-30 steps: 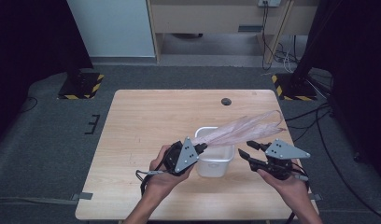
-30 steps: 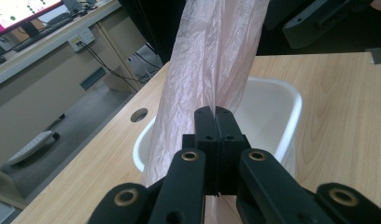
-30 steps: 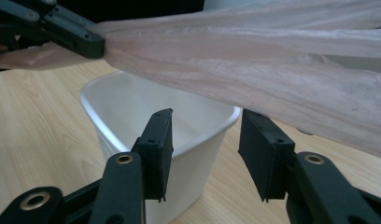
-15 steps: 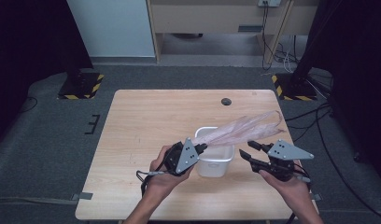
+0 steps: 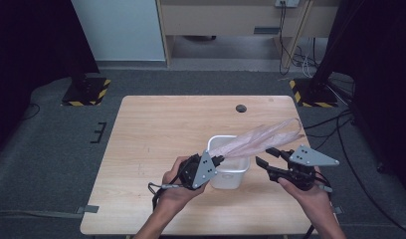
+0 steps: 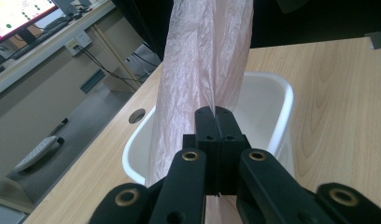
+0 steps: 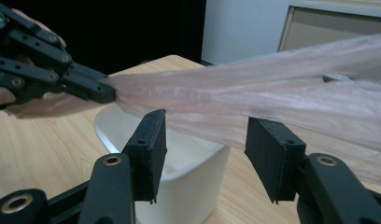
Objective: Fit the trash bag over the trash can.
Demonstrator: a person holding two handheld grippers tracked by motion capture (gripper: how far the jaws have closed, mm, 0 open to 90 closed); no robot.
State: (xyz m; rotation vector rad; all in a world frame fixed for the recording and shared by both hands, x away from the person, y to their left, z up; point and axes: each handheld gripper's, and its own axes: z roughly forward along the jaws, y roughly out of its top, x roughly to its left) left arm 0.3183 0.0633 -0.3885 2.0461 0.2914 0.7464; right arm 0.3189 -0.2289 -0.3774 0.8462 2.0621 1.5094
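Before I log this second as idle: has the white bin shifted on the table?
No. The white bin sits at the same distance from the table's dark hole as earlier.

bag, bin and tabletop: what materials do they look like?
Bag: thin pinkish translucent plastic film, going by its fine crinkles and soft sheen; pinched in the shut left gripper.
Bin: white moulded plastic, probably; smooth semi-gloss walls and a rounded rim.
Table: light wood or wood-look laminate; grain lines show, finish matte.

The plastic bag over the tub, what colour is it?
Pale translucent pink, crinkled; the plastic bag shows best in the left gripper view.
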